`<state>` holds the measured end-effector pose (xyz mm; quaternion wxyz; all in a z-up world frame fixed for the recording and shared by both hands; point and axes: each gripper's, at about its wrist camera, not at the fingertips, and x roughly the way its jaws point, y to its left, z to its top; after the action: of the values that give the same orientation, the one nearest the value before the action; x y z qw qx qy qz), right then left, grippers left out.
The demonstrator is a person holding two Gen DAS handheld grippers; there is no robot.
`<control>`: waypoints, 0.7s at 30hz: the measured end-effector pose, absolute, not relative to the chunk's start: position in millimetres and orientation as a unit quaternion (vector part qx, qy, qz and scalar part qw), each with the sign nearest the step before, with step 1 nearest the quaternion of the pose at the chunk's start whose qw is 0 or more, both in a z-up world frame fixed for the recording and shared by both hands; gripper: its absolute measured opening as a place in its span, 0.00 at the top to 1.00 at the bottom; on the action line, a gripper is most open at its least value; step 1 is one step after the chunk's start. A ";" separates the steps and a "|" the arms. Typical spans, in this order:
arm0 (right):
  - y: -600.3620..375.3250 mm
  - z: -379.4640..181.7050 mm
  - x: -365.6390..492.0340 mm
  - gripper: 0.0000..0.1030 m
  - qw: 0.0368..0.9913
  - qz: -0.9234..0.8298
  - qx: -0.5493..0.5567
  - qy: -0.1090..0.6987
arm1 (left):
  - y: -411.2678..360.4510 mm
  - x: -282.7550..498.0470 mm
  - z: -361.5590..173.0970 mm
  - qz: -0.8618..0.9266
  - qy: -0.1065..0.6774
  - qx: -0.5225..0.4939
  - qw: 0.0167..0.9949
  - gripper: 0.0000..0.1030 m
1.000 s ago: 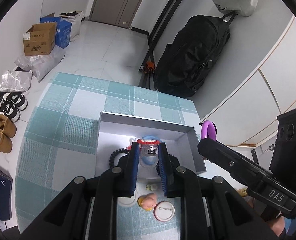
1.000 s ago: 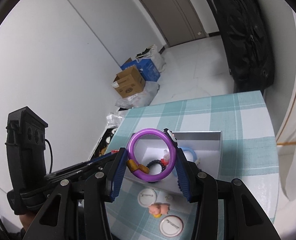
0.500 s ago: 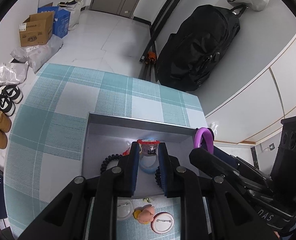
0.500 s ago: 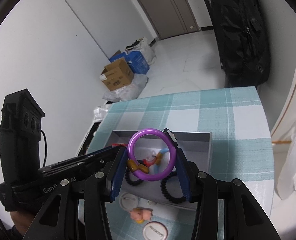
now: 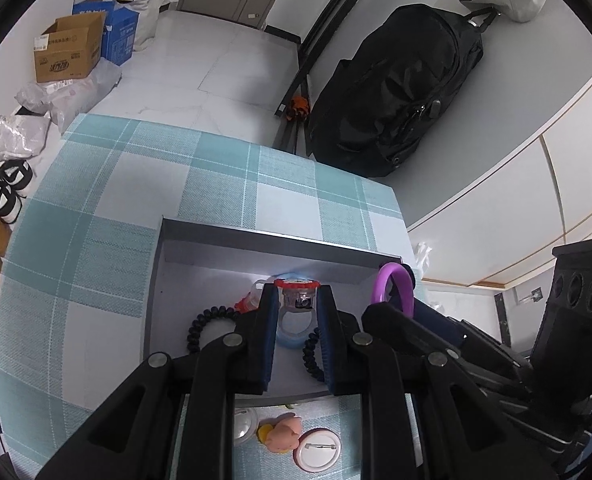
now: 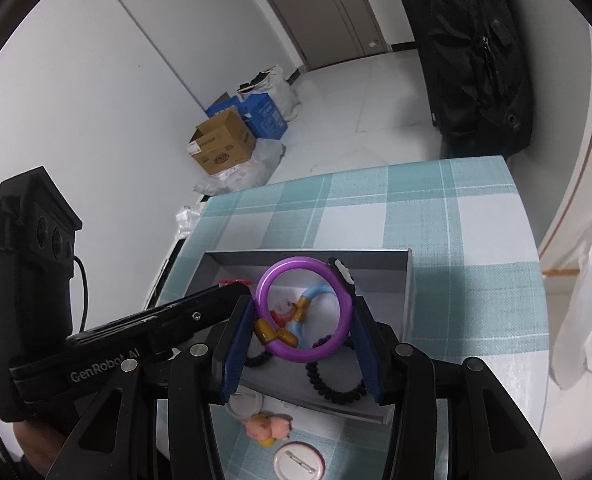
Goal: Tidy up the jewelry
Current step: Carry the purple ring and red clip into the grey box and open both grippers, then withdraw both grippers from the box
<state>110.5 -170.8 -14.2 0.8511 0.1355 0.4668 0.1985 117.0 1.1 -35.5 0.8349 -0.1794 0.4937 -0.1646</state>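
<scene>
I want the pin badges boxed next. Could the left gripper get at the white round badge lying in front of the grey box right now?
Probably not yet: the left gripper is shut on a small red-rimmed trinket over the grey box. The white badge lies uncovered on the cloth below, so the path looks free once it lets go.

A box [image 5: 280, 240] sat on the table [image 5: 96, 248] at the centre of the left wrist frame. Inside it lay two coiled hair ties [image 6: 336, 384], one lower left, one lower right. Below the box, on the table, a small figure [image 5: 282, 436] lay between two round badges [image 5: 318, 454]. A cardboard carton [image 5: 66, 54] stood upper left, a backpack [image 5: 400, 96] upper right.
</scene>
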 end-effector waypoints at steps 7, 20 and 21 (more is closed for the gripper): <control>-168.4 -12.1 108.3 0.50 0.856 0.198 0.132 0.459 | 11.7 121.2 -41.6 -0.156 0.502 -0.211 0.824 0.84; -169.2 4.1 93.1 0.35 0.885 0.192 0.095 0.413 | 22.3 107.8 -27.9 -0.148 0.468 -0.202 0.847 0.48; -170.9 6.0 91.8 0.35 0.887 0.191 0.096 0.408 | 24.6 105.8 -26.8 -0.146 0.464 -0.202 0.850 0.48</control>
<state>91.8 -170.9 6.0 0.8875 0.0959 0.4082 0.1911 105.8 24.6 -26.8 0.8502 -0.2016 0.4641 -0.1455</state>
